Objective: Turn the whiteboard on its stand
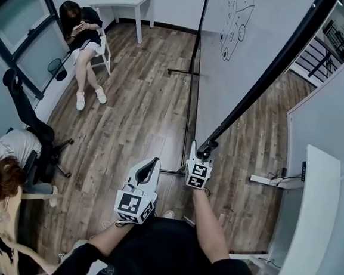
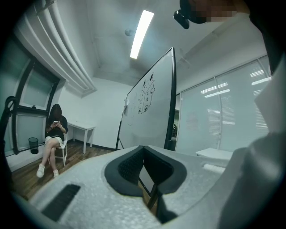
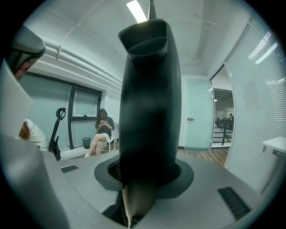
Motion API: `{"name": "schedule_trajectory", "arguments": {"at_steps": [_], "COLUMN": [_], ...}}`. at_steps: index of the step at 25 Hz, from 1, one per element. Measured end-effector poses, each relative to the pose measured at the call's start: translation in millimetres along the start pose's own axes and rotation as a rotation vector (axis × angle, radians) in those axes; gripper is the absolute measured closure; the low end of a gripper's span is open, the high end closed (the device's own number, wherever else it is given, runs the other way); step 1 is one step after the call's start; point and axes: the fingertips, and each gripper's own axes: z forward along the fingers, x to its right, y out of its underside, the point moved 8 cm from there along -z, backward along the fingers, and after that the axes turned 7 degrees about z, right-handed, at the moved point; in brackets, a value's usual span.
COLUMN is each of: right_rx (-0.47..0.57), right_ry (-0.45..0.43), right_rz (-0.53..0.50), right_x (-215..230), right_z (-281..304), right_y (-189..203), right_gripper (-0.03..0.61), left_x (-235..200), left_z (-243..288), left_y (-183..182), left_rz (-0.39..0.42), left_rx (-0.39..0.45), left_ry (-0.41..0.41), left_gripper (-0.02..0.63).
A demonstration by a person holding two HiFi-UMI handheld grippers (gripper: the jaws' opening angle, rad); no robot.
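Note:
The whiteboard [image 1: 252,45] hangs tilted in its stand, white face up, with a marker drawing near its far end. Its black frame edge [image 1: 267,73] runs down to my right gripper [image 1: 201,154], which is shut on the frame's near end. In the right gripper view the black frame [image 3: 149,103] fills the gap between the jaws and rises straight up. My left gripper [image 1: 151,167] hovers to the left of the board, apart from it, jaws shut on nothing. In the left gripper view the closed jaws [image 2: 143,150] point at the whiteboard [image 2: 149,107].
The stand's black foot bar [image 1: 180,73] lies on the wood floor under the board. A person sits on a white chair [image 1: 84,42] at far left, near a white table [image 1: 127,4]. Another person [image 1: 8,167] sits near left. A white desk [image 1: 308,218] stands right.

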Motion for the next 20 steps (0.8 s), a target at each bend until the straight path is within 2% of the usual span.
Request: {"name": "schedule_trajectory", "arguments": {"at_steps": [20], "right_rx": [-0.022], "right_ry": [-0.030], "right_rz": [-0.012], "right_x": [-11.6], "right_z": [-39.8], "right_y": [-1.5], "right_gripper": [0.443], "left_x": [7.3], "left_z": [-4.6], "left_y": [-15.8], "left_rz": [-0.003], "left_rx": [0.009], "left_ry": [0.025], "left_gripper": [0.597]}}
